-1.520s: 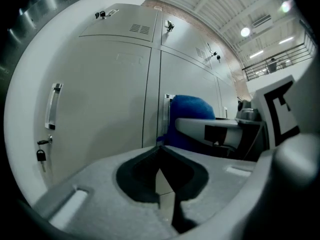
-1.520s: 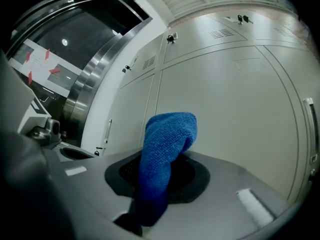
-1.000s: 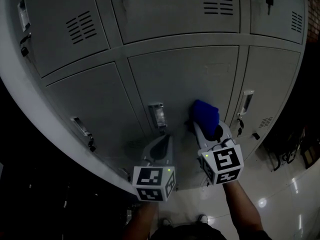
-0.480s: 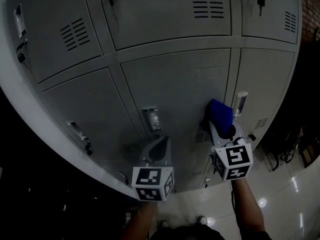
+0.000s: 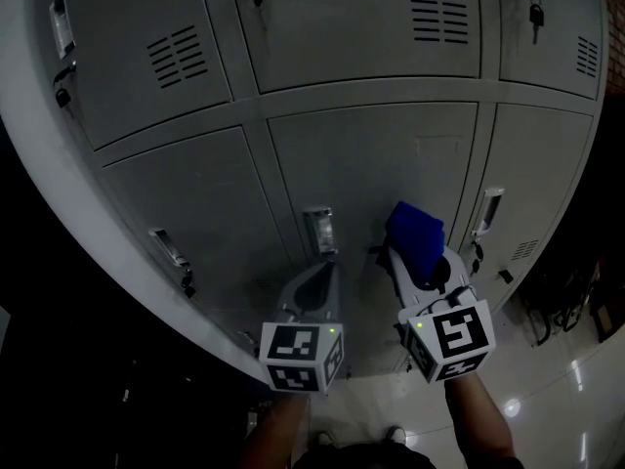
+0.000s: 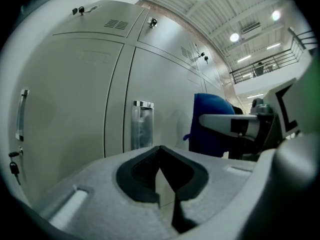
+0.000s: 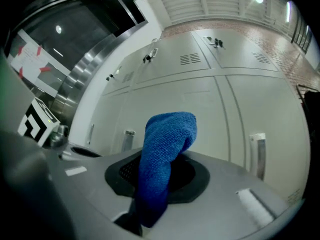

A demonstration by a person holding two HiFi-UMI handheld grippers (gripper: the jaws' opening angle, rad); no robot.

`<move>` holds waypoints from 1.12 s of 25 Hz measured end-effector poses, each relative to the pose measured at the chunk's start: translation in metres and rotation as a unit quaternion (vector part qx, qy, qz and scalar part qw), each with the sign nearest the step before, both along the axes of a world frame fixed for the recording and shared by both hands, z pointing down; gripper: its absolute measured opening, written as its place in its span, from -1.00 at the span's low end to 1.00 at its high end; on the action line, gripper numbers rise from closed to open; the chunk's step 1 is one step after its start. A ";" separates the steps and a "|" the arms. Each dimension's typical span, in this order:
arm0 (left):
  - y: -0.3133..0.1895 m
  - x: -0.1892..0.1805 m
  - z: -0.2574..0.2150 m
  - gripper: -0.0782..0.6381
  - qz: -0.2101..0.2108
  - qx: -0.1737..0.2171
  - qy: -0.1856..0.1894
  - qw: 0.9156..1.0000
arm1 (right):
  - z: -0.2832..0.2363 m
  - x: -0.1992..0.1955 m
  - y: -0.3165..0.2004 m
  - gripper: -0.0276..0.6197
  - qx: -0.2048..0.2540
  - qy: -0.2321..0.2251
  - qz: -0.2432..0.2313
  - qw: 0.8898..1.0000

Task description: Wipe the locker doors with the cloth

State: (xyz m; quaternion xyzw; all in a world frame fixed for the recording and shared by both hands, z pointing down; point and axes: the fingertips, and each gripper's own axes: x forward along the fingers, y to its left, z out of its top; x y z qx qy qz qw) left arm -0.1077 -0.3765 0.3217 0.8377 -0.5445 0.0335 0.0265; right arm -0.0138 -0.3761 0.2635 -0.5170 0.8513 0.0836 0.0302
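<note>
A blue cloth (image 5: 414, 233) is pressed against the lower middle grey locker door (image 5: 381, 164), between that door's handle (image 5: 320, 231) and the neighbouring door's handle (image 5: 488, 213). My right gripper (image 5: 418, 257) is shut on the cloth, which bulges out of the jaws in the right gripper view (image 7: 165, 154). My left gripper (image 5: 314, 281) hangs just below the middle door's handle, shut and empty, its tips together in the left gripper view (image 6: 160, 156). From there the handle (image 6: 141, 124) and the cloth (image 6: 210, 121) both show.
More grey locker doors with vents, handles and keys fill the wall above (image 5: 352, 27) and to both sides. A shiny floor (image 5: 557, 389) lies below at the right, with dark furniture at the far right edge (image 5: 576, 301).
The right gripper carried the cloth rightward across the middle door towards the right-hand handle, then back left to about where it was a second ago. The left gripper has stayed put.
</note>
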 end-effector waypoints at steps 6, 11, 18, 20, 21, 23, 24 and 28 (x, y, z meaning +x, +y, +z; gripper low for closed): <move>0.000 -0.032 -0.023 -0.77 -0.026 0.014 0.003 1.000 | -0.028 -0.082 0.003 -0.64 0.015 0.012 -0.080 0.997; 0.002 -0.057 -0.040 -0.77 -0.045 0.027 0.008 0.999 | -0.045 -0.126 -0.006 -0.64 0.023 0.026 -0.105 0.994; 0.007 -0.066 -0.056 -0.77 -0.047 0.037 0.001 0.998 | -0.051 -0.138 -0.017 -0.64 0.012 0.031 -0.110 0.993; 0.007 -0.063 -0.060 -0.77 -0.044 0.040 -0.001 0.998 | -0.051 -0.129 -0.018 -0.64 0.010 0.029 -0.102 0.994; 0.007 -0.062 -0.061 -0.77 -0.042 0.041 -0.001 0.998 | -0.052 -0.123 -0.019 -0.64 0.009 0.027 -0.097 0.995; 0.005 -0.056 -0.061 -0.77 -0.037 0.040 -0.001 0.999 | -0.053 -0.109 -0.021 -0.64 0.009 0.024 -0.086 0.996; 0.004 -0.053 -0.061 -0.77 -0.033 0.039 -0.001 0.999 | -0.054 -0.101 -0.022 -0.64 0.009 0.023 -0.079 0.997; 0.000 -0.034 -0.057 -0.77 -0.017 0.036 0.000 0.999 | -0.054 -0.063 -0.026 -0.64 0.006 0.022 -0.048 0.999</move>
